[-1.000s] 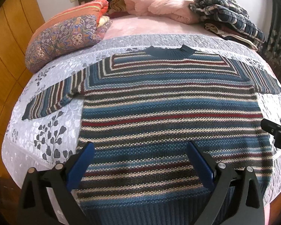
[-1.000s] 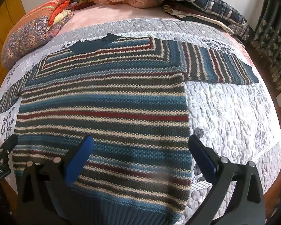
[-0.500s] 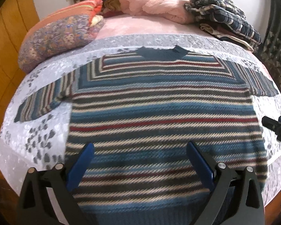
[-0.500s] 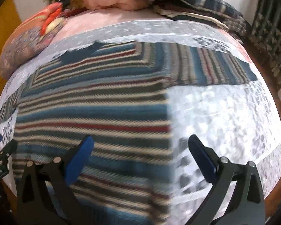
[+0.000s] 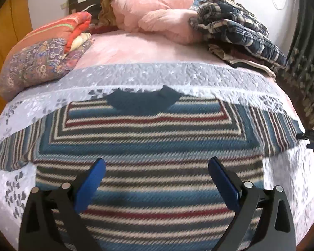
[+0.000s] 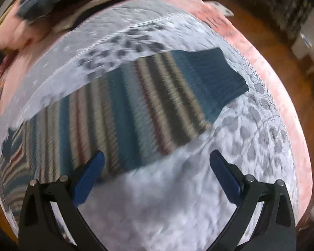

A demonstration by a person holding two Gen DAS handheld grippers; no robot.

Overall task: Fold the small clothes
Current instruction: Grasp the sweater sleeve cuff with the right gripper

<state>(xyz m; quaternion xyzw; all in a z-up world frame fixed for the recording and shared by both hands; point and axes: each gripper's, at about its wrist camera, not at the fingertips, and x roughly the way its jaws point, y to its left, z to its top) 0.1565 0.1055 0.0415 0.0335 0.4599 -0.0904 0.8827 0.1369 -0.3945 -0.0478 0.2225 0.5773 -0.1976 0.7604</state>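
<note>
Left gripper (image 5: 156, 169) first: its blue fingers (image 5: 90, 185) are spread wide, nothing between them, hanging over the chest of the striped sweater (image 5: 148, 146). The sweater lies flat, face up, on the grey quilted bedspread (image 5: 157, 73), with its dark teal collar (image 5: 142, 101) at twelve o'clock from the fingers. One sleeve runs out toward nine o'clock, the other toward three o'clock, both lying flat on the bedspread. Out at the three o'clock edge of the left wrist view, a dark piece of the other tool just shows.

Over to the right gripper (image 6: 157, 163): fingers (image 6: 225, 174) spread wide too, holding nothing. The picture is motion-blurred. Here the left finger sits over the sleeve's (image 6: 136, 108) lower edge, the right finger over bare bedspread. The sleeve stretches from eight o'clock up to two o'clock, ending in its dark teal ribbed cuff (image 6: 215, 77).

Farther up the bed in the left wrist view: a patterned folded quilt (image 5: 37, 62) at ten o'clock, pink bedding (image 5: 157, 16) at twelve, and a pile of plaid clothes (image 5: 240, 31) at one o'clock.
</note>
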